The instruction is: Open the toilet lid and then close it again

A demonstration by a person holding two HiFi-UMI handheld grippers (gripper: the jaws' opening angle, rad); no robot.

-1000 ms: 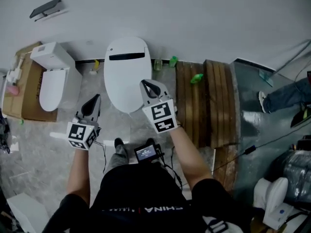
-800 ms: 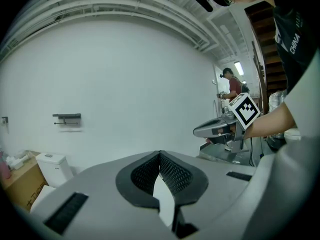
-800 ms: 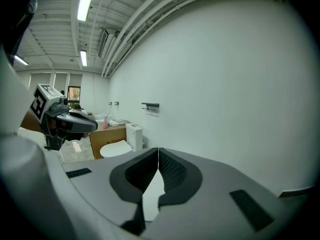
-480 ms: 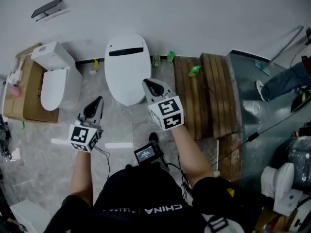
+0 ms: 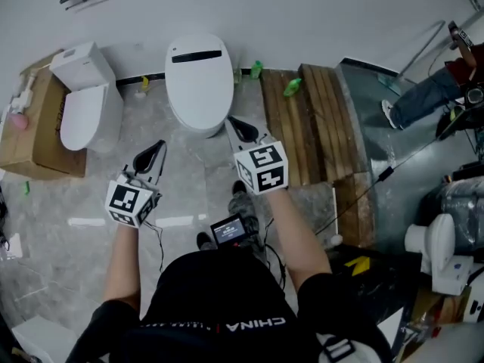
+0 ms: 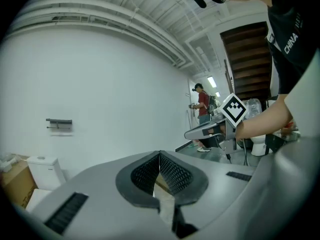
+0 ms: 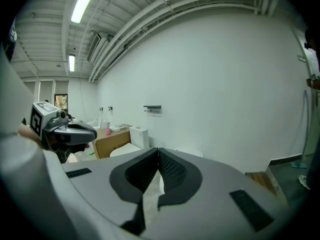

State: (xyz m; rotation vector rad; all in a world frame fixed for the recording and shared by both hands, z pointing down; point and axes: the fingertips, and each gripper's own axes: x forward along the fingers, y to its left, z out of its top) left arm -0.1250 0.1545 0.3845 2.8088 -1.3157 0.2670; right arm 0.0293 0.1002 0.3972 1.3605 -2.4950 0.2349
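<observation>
Grey marbled floor meets a white wall at the top of the head view, where the white toilet (image 5: 198, 48) stands with its lid (image 5: 200, 93) down. The right gripper (image 5: 237, 124) points at the bowl's lower right edge, just short of it. The left gripper (image 5: 157, 149) sits lower left, clearly apart. Both pairs of jaws are pressed together and hold nothing. The person's black shirt (image 5: 219, 301) reads "CHINA".

White wall (image 5: 302, 13), grey marbled floor (image 5: 53, 195)
</observation>
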